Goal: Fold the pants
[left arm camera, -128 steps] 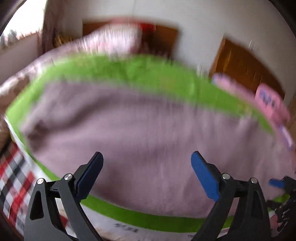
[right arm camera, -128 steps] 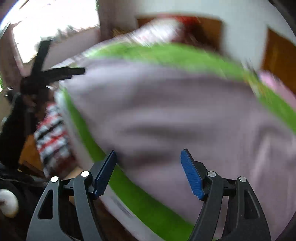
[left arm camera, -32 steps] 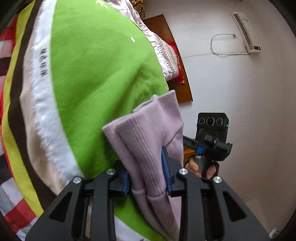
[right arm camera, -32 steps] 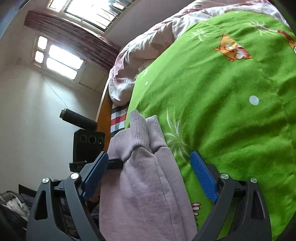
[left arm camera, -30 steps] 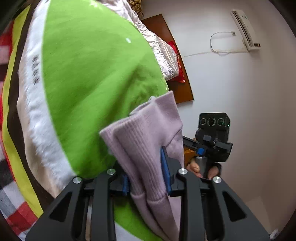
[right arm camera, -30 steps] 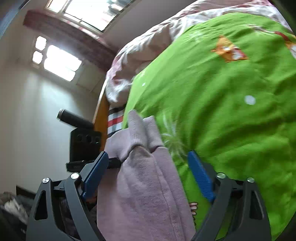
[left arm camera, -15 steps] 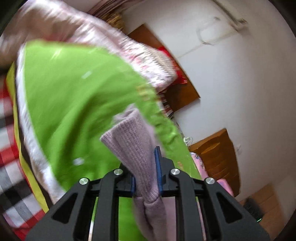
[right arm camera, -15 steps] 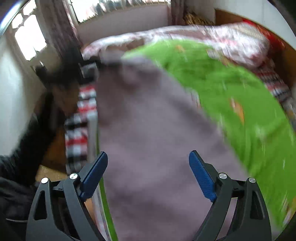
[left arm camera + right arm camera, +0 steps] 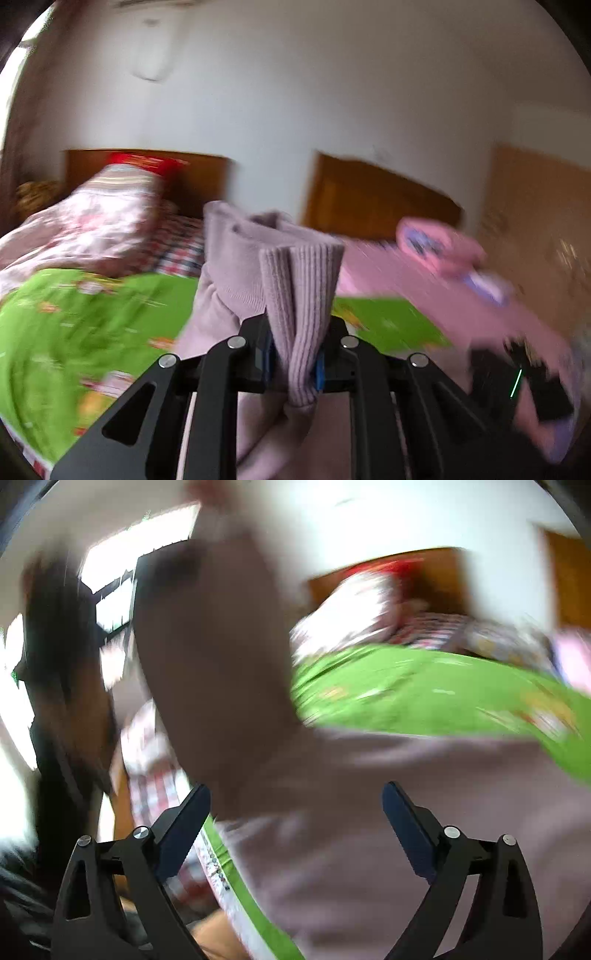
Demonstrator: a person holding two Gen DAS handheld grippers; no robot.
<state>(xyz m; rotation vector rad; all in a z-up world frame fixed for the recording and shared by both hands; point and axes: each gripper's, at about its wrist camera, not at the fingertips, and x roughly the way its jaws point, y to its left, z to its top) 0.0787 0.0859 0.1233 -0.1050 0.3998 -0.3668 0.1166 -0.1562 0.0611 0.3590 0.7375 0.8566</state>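
Note:
The pants [image 9: 295, 266] are pale lilac knit with a ribbed cuff. My left gripper [image 9: 293, 360] is shut on the bunched ribbed edge and holds it up above the green blanket [image 9: 74, 325]. In the right wrist view the pants [image 9: 229, 686] rise as a blurred sheet at the left and spread low over the bed. My right gripper [image 9: 295, 823] is open and empty, its blue pads wide apart over the spread cloth. The right gripper's body shows dark and blurred in the left wrist view [image 9: 524, 384].
The green blanket [image 9: 424, 694] covers the bed. A floral quilt [image 9: 92, 225] and red pillow [image 9: 144, 162] lie by the wooden headboard [image 9: 199, 177]. A pink item [image 9: 439, 247] lies at the right. A red checked sheet [image 9: 155, 786] hangs at the bed's edge.
My left gripper has swung round and now faces the headboard, still shut on the pants' ribbed edge. My right gripper has stayed open and has moved over the spread cloth.

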